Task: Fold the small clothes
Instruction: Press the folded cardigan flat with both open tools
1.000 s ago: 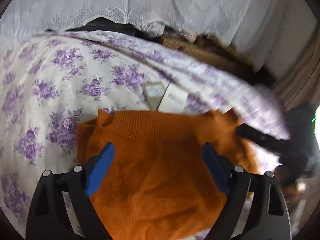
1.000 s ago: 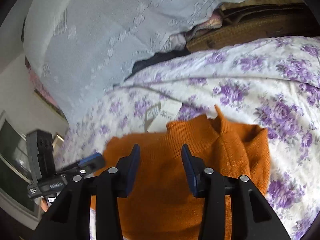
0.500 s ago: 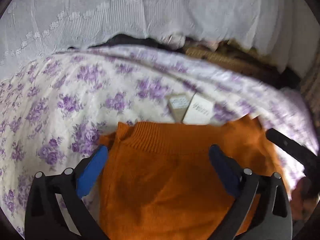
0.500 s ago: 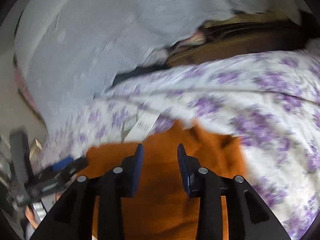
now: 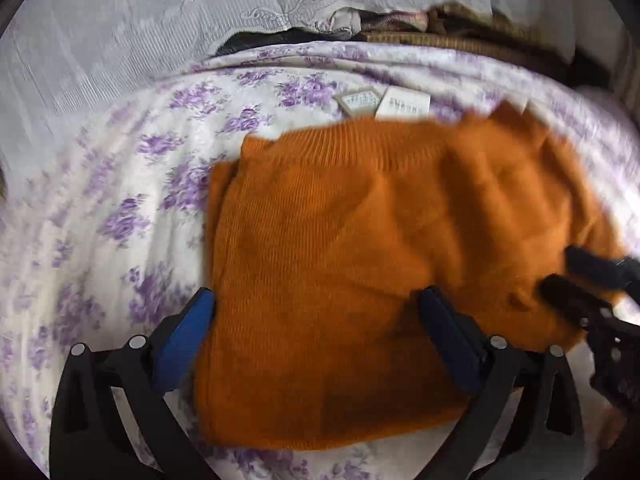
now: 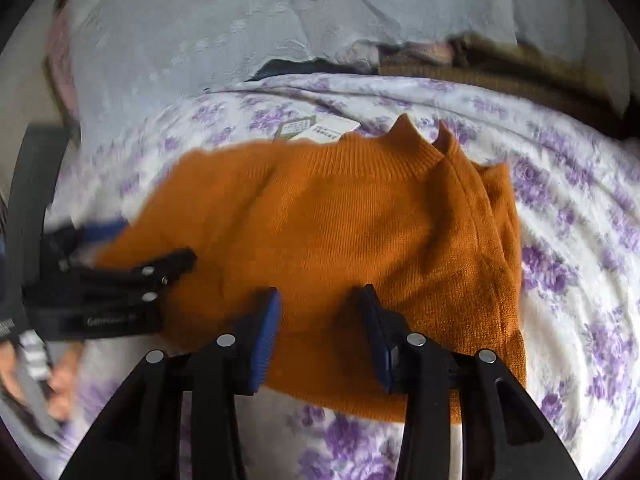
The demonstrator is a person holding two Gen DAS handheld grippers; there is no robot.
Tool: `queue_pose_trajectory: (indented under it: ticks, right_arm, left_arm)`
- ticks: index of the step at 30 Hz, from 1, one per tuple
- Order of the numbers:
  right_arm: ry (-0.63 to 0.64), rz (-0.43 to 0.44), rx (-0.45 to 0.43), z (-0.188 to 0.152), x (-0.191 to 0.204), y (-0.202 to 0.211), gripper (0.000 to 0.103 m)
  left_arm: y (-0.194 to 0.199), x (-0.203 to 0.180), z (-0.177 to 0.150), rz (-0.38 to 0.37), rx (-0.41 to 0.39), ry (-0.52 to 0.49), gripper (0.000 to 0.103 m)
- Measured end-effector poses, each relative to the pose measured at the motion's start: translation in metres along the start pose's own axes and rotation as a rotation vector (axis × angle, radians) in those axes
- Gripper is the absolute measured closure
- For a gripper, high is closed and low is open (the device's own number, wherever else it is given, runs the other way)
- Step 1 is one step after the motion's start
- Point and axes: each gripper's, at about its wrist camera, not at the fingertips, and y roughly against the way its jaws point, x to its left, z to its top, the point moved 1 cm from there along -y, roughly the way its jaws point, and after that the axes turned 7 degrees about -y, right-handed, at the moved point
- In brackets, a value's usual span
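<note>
Orange knit, the sweater [image 5: 360, 264] lies flat on the bed [image 5: 100, 208], already doubled into a rough rectangle, its ribbed collar toward the far edge where two paper tags [image 5: 384, 102] poke out from under it. Judging by that shape, the sleeves look tucked in and the step in hand is the last fold, bringing the near hem up toward the collar or squaring the bundle. That calls for both claws to drop to the near edge, pinch through all the layers and lift together so the knit does not slide apart. The left claw [image 5: 316, 320] has just been opening and now stands as wide as it goes, straddling the sweater's left half with nothing pinched; its pads hang over the cloth, pointing steeply down. The right claw [image 6: 320, 320] is about half open, its jaws having just widened a little, poised over the middle of the near part and holding nothing. A white lace cover [image 5: 140, 32] drapes beyond the bed's far edge.
</note>
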Motion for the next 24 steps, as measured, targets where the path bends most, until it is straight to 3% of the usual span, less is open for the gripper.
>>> queue_pose_trajectory:
  ticks: [2,6,7,8,10,13,16,18,20,24]
  right_arm:
    - [0.007,-0.022,0.004,0.0,0.002,0.005,0.06]
    - [-0.062,-0.002,-0.052,-0.011,-0.007,0.035,0.06]
    - [-0.064,-0.015,-0.052,-0.014,-0.009,0.038,0.058]
    - [-0.068,-0.026,-0.039,-0.017,-0.01,0.036,0.052]
    - [-0.077,-0.033,0.021,-0.022,-0.017,0.021,0.049]
    - [-0.088,-0.039,-0.005,-0.02,-0.016,0.028,0.049]
    - [-0.147,-0.029,-0.05,-0.021,-0.016,0.048,0.048]
    - [-0.184,-0.009,-0.093,-0.019,-0.016,0.067,0.042]
    - [-0.195,-0.009,-0.144,-0.016,-0.014,0.084,0.024]
    - [-0.194,-0.024,-0.224,-0.009,-0.004,0.115,0.02]
  left_arm:
    - [0.006,-0.002,-0.001,0.028,-0.002,0.007,0.004]
    - [0.032,0.005,-0.017,-0.02,-0.033,0.099,0.005]
    - [0.035,0.005,-0.02,0.004,-0.036,0.097,0.005]
    - [0.032,0.005,-0.021,0.03,-0.02,0.092,0.004]
    - [0.013,0.003,-0.029,0.017,0.059,0.091,0.004]
    - [0.017,0.016,-0.029,-0.025,0.054,0.165,0.004]
    - [0.04,0.021,-0.035,0.024,-0.01,0.2,0.004]
    - [0.054,0.02,-0.034,0.042,-0.059,0.198,0.004]
    - [0.075,0.017,-0.035,0.057,-0.123,0.196,0.004]
    - [0.111,0.004,-0.037,0.084,-0.207,0.18,0.004]
